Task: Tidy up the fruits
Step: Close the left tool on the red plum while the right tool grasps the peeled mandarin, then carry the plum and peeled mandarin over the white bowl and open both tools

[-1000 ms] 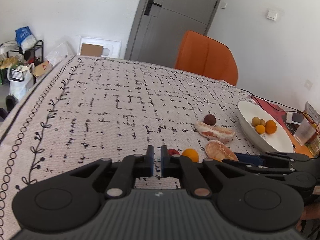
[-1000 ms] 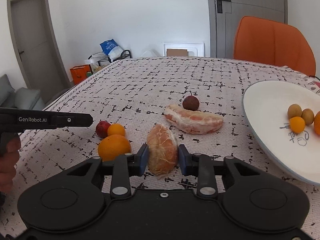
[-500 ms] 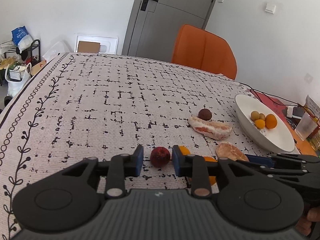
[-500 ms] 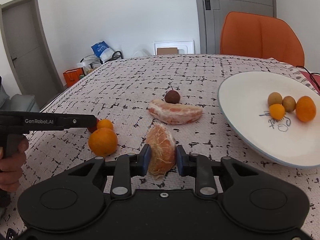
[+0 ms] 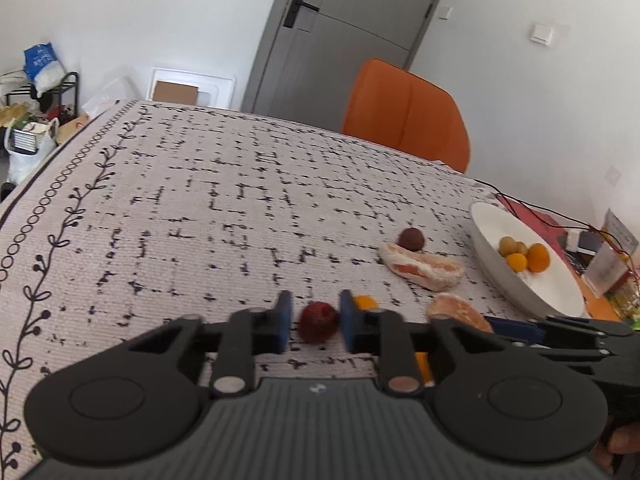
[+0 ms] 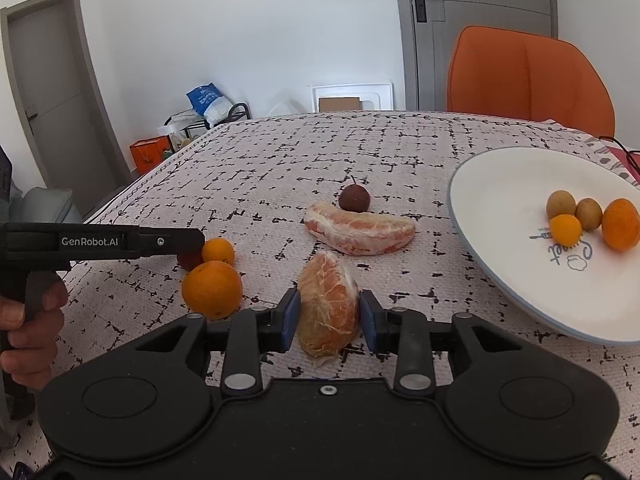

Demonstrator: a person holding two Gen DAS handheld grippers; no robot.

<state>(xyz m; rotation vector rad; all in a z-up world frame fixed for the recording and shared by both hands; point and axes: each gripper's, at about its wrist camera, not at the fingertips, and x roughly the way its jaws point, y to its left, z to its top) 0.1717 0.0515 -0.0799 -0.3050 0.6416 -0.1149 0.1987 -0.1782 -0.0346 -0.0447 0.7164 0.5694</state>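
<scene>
A small red fruit (image 5: 318, 322) lies on the patterned tablecloth between the blue pads of my left gripper (image 5: 316, 314). Its jaws are closing, and a sliver of gap shows on the fruit's left side. A peeled citrus segment (image 6: 328, 308) rests on the cloth between the pads of my right gripper (image 6: 330, 316). Those jaws are opening and stand just off its sides. A white plate (image 6: 520, 280) at the right holds several small fruits. In the right wrist view the left gripper (image 6: 196, 240) hides most of the red fruit (image 6: 188, 260).
A big orange (image 6: 212, 290) and a small one (image 6: 218, 251) sit beside the red fruit. A second peeled segment (image 6: 360, 232) and a dark round fruit (image 6: 354, 198) lie further back. An orange chair (image 6: 528, 80) stands behind the table. Cables and clutter lie past the plate.
My left gripper went from shut to open and now brackets the red fruit. The right jaws squeezed in on the segment, then widened again. Neither fruit left the cloth.
</scene>
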